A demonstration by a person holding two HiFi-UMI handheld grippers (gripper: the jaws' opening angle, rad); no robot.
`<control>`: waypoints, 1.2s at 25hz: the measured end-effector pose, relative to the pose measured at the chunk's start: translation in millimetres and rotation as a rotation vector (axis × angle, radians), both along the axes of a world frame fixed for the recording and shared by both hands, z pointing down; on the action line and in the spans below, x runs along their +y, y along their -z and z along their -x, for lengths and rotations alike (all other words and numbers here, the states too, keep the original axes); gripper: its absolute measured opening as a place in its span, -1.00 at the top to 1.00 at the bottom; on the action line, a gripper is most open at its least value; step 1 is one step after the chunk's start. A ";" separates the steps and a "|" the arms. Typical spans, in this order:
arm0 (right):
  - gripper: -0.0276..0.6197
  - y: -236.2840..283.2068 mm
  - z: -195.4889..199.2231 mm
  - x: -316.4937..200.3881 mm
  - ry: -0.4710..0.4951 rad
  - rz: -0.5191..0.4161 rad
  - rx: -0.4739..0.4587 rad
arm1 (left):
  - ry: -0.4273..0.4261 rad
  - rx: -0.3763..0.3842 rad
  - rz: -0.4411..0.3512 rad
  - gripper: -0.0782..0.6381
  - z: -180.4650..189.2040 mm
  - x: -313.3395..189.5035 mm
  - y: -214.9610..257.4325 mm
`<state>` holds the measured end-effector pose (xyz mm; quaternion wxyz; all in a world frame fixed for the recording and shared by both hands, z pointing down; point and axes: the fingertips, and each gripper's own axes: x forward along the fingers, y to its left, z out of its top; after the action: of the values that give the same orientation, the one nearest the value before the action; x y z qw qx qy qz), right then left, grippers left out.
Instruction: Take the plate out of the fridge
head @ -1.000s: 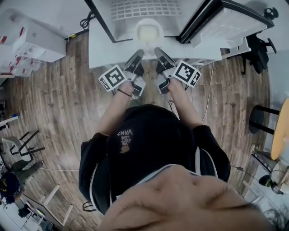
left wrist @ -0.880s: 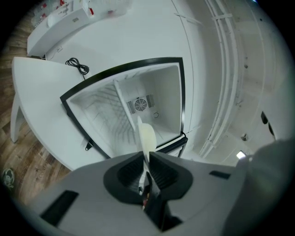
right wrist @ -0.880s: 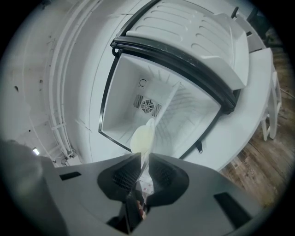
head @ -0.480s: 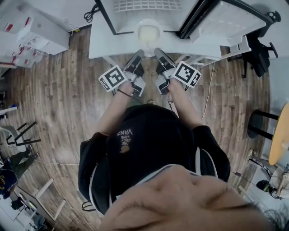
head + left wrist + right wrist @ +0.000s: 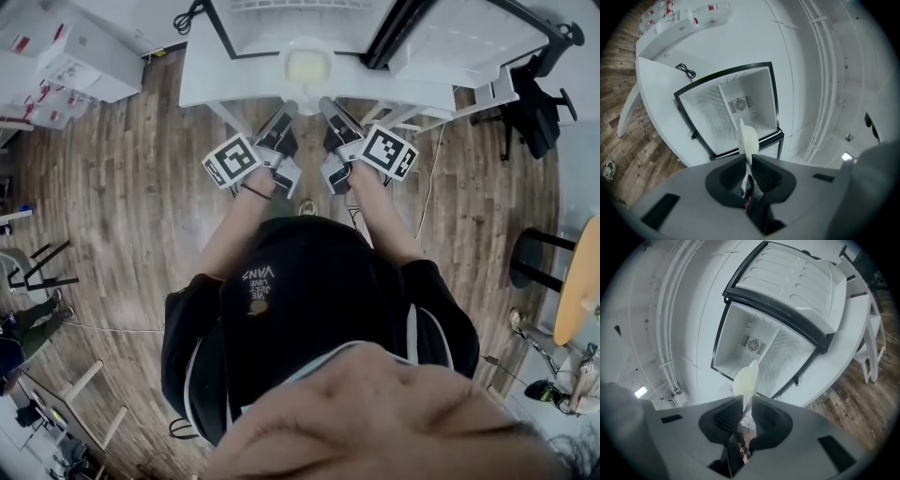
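The plate (image 5: 307, 67), clenched at its rim by the fingers of the left gripper (image 5: 288, 110) and right gripper (image 5: 325, 104), has drawn back from the open fridge (image 5: 281, 28), practically out.

place: lab workroom | cues: white table (image 5: 202, 86), office chair (image 5: 538, 114), plank floor (image 5: 122, 187)

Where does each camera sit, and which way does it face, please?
Head view: on the person's head, facing steeply down; shows forearms, left gripper, right gripper, and the plate before the open fridge.
Left gripper view: on the left gripper, looking along its jaws, shut on the plate's rim, toward the fridge.
Right gripper view: on the right gripper, likewise, from the other side.
Shared: all three show the plate and fridge.
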<state>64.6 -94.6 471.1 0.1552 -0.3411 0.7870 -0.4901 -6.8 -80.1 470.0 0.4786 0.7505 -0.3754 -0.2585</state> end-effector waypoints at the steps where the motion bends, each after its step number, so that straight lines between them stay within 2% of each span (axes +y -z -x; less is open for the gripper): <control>1: 0.73 0.2 -1.9 1.8 0.002 -0.002 -0.001 | 0.001 0.000 0.000 0.65 -2.1 2.0 0.1; 10: 0.73 -1.2 -6.1 15.2 -0.002 -0.005 -0.002 | -0.004 -0.002 0.002 0.65 -6.4 14.5 -0.9; 30: 0.72 -1.2 25.8 25.6 -0.074 0.005 0.007 | -0.077 0.010 0.014 0.65 26.3 19.2 -0.2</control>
<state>38.8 -69.0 472.3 0.1696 -0.3721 0.7732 -0.4847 -33.1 -60.9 470.2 0.4952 0.7597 -0.3456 -0.2412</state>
